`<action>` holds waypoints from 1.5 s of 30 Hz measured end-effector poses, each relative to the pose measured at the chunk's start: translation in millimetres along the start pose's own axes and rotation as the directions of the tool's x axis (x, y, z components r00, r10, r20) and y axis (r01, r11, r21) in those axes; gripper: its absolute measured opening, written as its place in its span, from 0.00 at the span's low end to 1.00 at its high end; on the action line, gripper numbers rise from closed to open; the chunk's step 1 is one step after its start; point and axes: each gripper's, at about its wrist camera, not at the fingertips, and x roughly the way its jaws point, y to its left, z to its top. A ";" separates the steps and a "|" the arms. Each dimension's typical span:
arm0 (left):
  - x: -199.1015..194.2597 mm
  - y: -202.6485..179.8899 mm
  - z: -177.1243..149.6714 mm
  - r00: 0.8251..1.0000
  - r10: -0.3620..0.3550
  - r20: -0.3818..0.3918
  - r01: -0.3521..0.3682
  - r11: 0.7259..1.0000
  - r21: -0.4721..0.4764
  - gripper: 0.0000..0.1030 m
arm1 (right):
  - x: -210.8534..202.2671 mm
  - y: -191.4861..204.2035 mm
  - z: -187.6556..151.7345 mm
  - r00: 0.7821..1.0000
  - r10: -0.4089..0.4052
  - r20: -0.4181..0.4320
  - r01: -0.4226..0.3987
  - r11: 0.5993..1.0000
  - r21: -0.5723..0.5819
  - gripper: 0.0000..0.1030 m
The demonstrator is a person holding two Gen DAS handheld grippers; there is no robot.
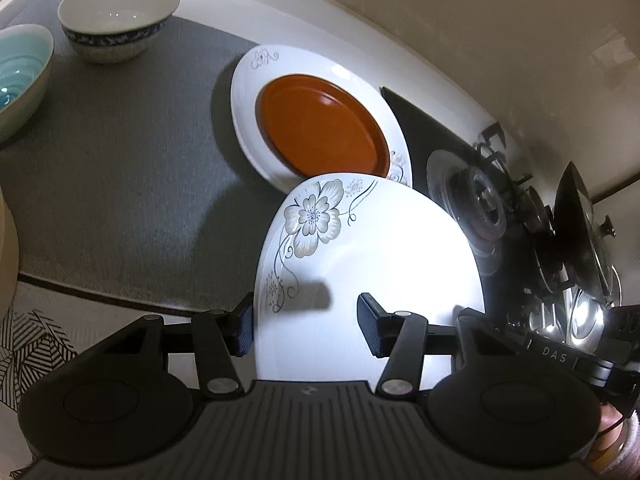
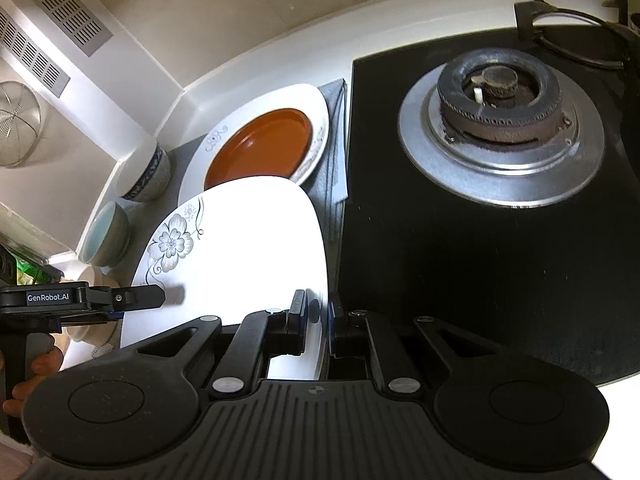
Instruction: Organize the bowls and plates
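Gripping the right edge of the white square plate with a grey flower print (image 2: 248, 240), the right gripper (image 2: 318, 322) is clamped tight; the left gripper (image 1: 306, 326), half open, straddles its left edge above the grey mat (image 1: 132, 168), near the brown round plate (image 1: 320, 128)

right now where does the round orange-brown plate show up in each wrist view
Left wrist view: the round orange-brown plate sits just above centre, resting inside the white oval dish with a scroll print.
Right wrist view: the orange-brown plate sits left of centre in the upper half, in the same oval dish.
Shared landmark: the white flower-print plate, whose far edge covers the near rim of that stack in both views.
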 end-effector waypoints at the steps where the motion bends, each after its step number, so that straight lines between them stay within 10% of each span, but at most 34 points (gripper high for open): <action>1: -1.1 0.5 1.9 1.000 -0.002 0.002 0.002 1.000 -0.001 0.56 | 0.0 0.6 2.4 1.000 0.000 0.003 0.000 1.000 -0.004 0.11; 45: 37.6 18.7 128.7 0.990 0.099 0.100 -0.095 0.994 -0.044 0.56 | 103.8 12.1 136.0 1.000 -0.015 0.020 0.017 0.995 -0.100 0.13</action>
